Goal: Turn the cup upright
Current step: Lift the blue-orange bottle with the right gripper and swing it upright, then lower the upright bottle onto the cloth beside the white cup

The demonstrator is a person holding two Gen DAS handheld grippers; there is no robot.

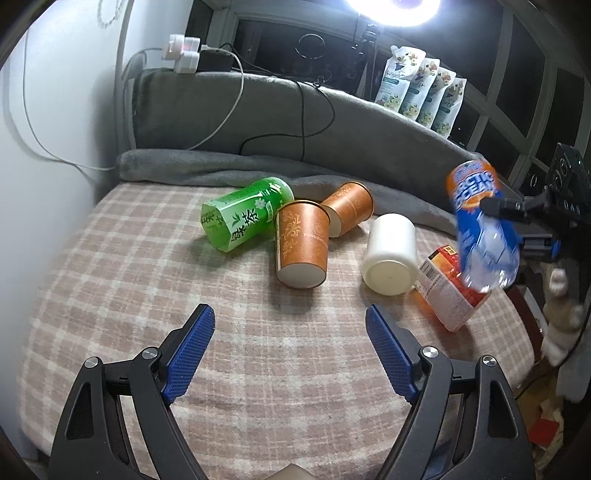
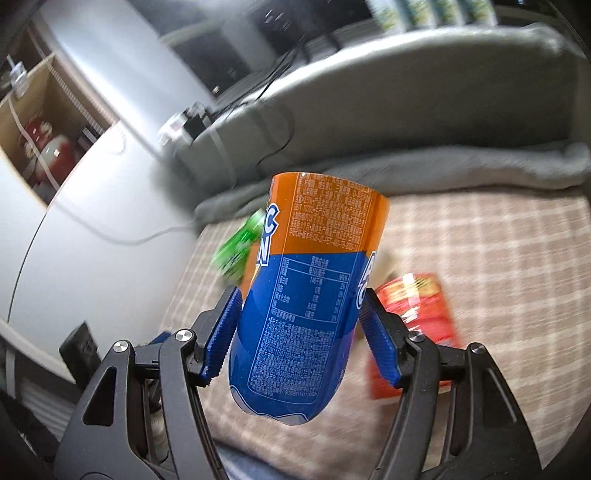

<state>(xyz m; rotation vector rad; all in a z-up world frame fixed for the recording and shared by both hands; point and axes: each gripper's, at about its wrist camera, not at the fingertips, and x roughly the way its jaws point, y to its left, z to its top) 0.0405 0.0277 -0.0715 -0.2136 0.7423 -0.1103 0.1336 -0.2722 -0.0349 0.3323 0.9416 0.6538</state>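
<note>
wall: white | window: dark, gridded | ring light: lit | blanket: grey | plaid cover: beige

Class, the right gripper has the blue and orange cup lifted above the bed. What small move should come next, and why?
Probably lower it, open end up, onto bare checked blanket. The right gripper is clamped on the blue and orange cup, which hangs tilted in the air above the red packet, resting on nothing. The left gripper is open and empty.

Bare plaid blanket lay open before the left claw — nothing stood between its spread jaws. Ahead, the green cup, two orange paper cups and white cup crowded together — narrow gaps only.
</note>
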